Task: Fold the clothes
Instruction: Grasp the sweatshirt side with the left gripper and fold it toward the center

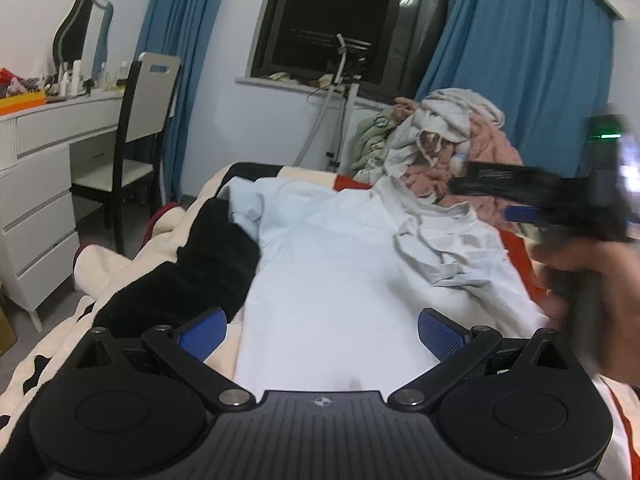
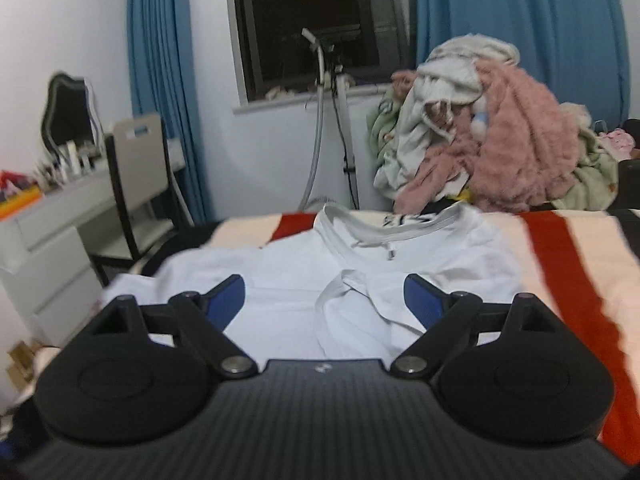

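Both the left gripper (image 1: 322, 330) and right gripper (image 2: 324, 298) hover spread wide, empty, over the limp, light white cotton T-shirt (image 1: 340, 264) spread on the striped fleece bed blanket (image 2: 568, 264), probably best pinched at its rumpled sleeve edge

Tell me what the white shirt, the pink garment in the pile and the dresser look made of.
White shirt: thin woven or knit fabric, likely cotton, matte; it shows soft creases and a ribbed collar band.
Pink garment: fluffy fleece or plush; the surface looks shaggy and tufted.
Dresser: probably painted wood or board, smooth with a slight sheen; flat white drawer fronts with hard edges.
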`<state>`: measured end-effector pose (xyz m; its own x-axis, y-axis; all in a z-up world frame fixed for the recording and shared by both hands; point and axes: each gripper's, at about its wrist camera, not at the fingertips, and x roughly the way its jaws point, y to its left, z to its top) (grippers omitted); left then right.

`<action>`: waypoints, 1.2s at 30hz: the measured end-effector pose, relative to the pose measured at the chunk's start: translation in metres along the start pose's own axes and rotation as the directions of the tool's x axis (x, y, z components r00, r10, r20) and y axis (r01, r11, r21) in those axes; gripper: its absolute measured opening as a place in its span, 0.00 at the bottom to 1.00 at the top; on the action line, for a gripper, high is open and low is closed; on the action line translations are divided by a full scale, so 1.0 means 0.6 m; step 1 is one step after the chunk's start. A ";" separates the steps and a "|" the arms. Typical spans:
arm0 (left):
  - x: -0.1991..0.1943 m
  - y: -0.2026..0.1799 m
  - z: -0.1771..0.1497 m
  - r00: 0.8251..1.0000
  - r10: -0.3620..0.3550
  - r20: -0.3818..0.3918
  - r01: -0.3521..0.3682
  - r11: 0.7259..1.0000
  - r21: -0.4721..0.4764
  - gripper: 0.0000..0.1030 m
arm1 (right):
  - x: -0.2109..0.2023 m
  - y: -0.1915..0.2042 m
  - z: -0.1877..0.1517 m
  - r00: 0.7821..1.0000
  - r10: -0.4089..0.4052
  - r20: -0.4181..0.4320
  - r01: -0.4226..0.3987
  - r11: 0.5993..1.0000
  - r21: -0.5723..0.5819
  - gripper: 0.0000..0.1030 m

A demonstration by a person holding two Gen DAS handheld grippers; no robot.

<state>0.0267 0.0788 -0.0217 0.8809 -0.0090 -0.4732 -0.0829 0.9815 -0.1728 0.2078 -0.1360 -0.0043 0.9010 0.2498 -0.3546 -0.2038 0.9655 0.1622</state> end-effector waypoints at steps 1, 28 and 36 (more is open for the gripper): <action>-0.009 -0.005 0.000 1.000 -0.008 0.003 0.008 1.000 0.004 1.00 | -0.042 -0.008 -0.001 1.000 0.002 0.014 -0.002 1.000 0.019 0.85; 0.001 -0.247 -0.163 0.667 -0.625 -0.406 0.563 0.779 -0.274 0.65 | -0.491 -0.270 -0.167 0.990 -0.056 0.133 -0.016 0.873 0.488 0.86; 0.043 -0.290 -0.243 0.567 -0.655 -0.498 0.579 0.748 -0.325 0.51 | -0.486 -0.287 -0.184 0.993 -0.030 0.112 -0.039 0.826 0.562 0.86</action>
<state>-0.0043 -0.1201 -0.1298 0.3220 -0.7438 -0.5858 0.2961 0.6668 -0.6839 -0.0624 -0.3670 -0.0303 0.9441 0.2108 -0.2536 0.0120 0.7467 0.6651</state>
